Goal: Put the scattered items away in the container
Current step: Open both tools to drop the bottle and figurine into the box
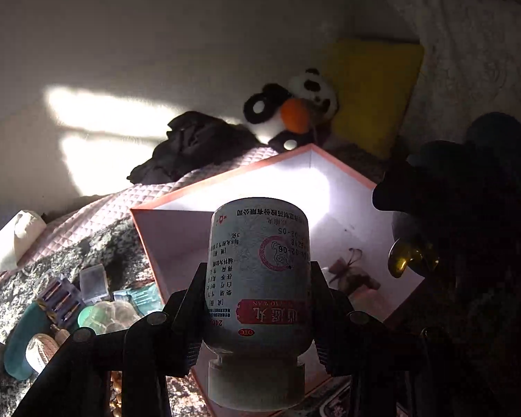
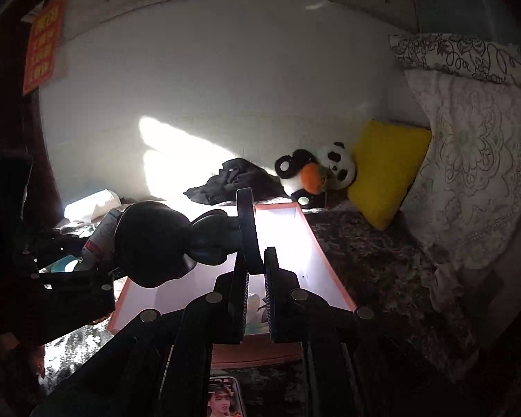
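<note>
Left gripper (image 1: 257,316) pinches an upside-down medicine bottle (image 1: 257,278) over the pink box (image 1: 225,187); right gripper (image 2: 257,267), at three o'clock, clamps a dark headband (image 2: 246,222).

Upside-down pill bottle (image 1: 257,278) above pink-rimmed, white-lined open box (image 1: 222,177).

Two wrist views of the pink-rimmed box (image 1: 225,177) on the bed.
Left camera looks close over the box's near corner; right camera looks along its length (image 2: 316,243). Both share the panda toy (image 1: 295,107) (image 2: 323,170) beyond it.
</note>
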{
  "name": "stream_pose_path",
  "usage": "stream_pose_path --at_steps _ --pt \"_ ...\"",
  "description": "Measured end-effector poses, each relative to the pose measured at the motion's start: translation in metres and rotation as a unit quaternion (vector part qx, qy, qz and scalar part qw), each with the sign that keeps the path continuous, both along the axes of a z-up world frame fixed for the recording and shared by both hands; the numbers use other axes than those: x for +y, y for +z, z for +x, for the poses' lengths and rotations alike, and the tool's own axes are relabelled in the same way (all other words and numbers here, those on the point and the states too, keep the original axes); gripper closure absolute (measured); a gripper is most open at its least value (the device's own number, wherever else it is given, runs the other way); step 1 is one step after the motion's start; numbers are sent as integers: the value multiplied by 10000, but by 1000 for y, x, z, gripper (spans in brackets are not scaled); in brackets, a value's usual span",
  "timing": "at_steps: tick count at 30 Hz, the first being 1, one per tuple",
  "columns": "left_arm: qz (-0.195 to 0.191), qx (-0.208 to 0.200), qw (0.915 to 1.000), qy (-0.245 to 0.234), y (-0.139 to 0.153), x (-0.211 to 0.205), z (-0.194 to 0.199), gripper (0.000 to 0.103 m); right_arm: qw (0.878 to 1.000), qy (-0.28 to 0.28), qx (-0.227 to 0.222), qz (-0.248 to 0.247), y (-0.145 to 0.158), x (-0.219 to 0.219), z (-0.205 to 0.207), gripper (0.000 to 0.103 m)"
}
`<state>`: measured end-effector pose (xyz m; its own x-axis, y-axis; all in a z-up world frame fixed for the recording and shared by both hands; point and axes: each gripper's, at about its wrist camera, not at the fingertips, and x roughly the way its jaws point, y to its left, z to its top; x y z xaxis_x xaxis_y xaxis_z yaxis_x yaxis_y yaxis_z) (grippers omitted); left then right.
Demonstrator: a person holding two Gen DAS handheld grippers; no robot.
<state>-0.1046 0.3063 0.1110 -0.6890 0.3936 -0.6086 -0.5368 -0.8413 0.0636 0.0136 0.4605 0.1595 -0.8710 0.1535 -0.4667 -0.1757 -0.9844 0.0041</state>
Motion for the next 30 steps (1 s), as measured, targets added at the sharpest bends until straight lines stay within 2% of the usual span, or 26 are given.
stream_pose_path --at_steps 10,11,12,13,14,15,19,25,30 --pt "-181 -11 9998 48 -25 23 -39 58 9983 -365 -442 -145 -41 32 -72 93" --pt "-199 -12 9998 53 -27 25 -43 44 9979 -388 -497 -173 -44 33 -79 91" --pt "-217 -13 9997 57 -30 28 -47 24 9974 -403 -563 -200 -48 34 -85 87" --pt "-235 -14 9997 62 -32 30 -51 18 9969 -393 -632 -255 -51 35 -91 81" --pt "-254 -15 9997 67 -35 32 -54 14 9963 -381 -701 -312 -54 36 -96 53" --pt "-252 5 9997 78 -34 32 -55 14 9959 -395 -745 -335 -58 36 -100 46" --pt "-211 116 9996 131 -27 25 -52 14 9972 -489 -539 -146 -54 33 -99 47" --pt "-158 246 9992 282 -13 5 -44 14 9978 -545 -193 -325 -37 31 -85 47" --pt "-123 436 9973 570 5 -36 -29 13 9973 -515 61 -513 -23 25 -70 47"
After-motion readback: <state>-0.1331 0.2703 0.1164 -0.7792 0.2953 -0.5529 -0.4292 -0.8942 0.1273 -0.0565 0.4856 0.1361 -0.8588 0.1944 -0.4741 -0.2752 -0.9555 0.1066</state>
